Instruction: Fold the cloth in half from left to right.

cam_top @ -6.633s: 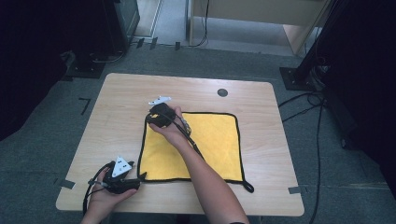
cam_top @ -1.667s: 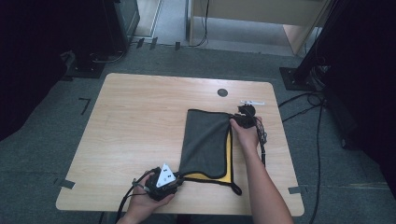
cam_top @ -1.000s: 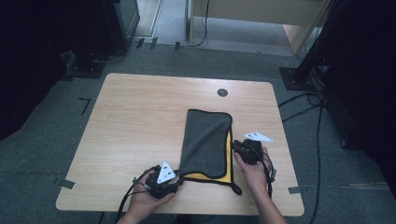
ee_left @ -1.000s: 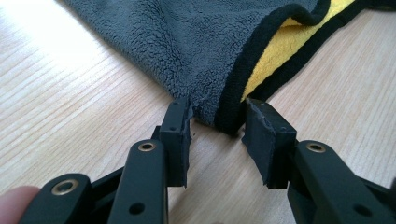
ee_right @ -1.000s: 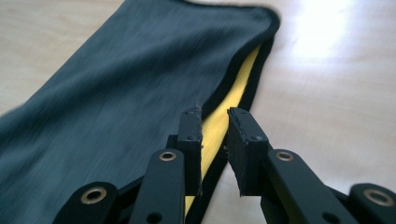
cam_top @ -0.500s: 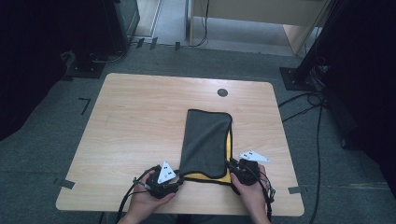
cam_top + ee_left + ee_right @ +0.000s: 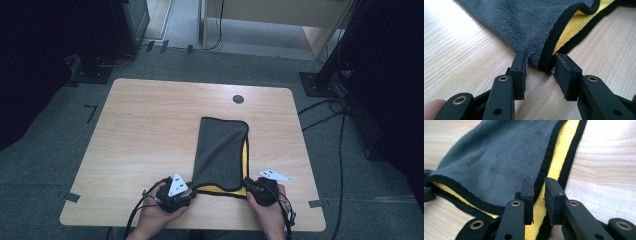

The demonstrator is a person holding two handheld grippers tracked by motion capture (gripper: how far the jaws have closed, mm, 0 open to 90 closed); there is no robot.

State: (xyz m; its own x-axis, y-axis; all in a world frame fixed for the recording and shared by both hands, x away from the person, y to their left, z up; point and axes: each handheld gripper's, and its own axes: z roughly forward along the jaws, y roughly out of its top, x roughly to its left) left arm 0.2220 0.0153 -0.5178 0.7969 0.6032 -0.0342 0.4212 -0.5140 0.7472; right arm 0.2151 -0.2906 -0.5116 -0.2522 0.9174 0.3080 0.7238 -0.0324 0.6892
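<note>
Nearest the counter's front edge (image 7: 200,222), the person's two hands each hold a claw at a near corner of the folded cloth (image 7: 220,150). The left claw (image 7: 539,65) sits at the cloth's near left corner with its jaws apart; the black-trimmed corner lies between the pads, and the pads do not press it. The right claw (image 7: 538,185) sits at the near right corner, its jaws having just been closing to a narrow gap, with the grey layer's black hem and the yellow layer between them; I cannot tell whether the pads bite yet. The cloth lies flat on the counter, grey side up, folded in half so a yellow strip shows along its right edge, and stretches away from the hands toward the middle. Beyond it, a small dark round cap (image 7: 238,99) sits near the far edge.
</note>
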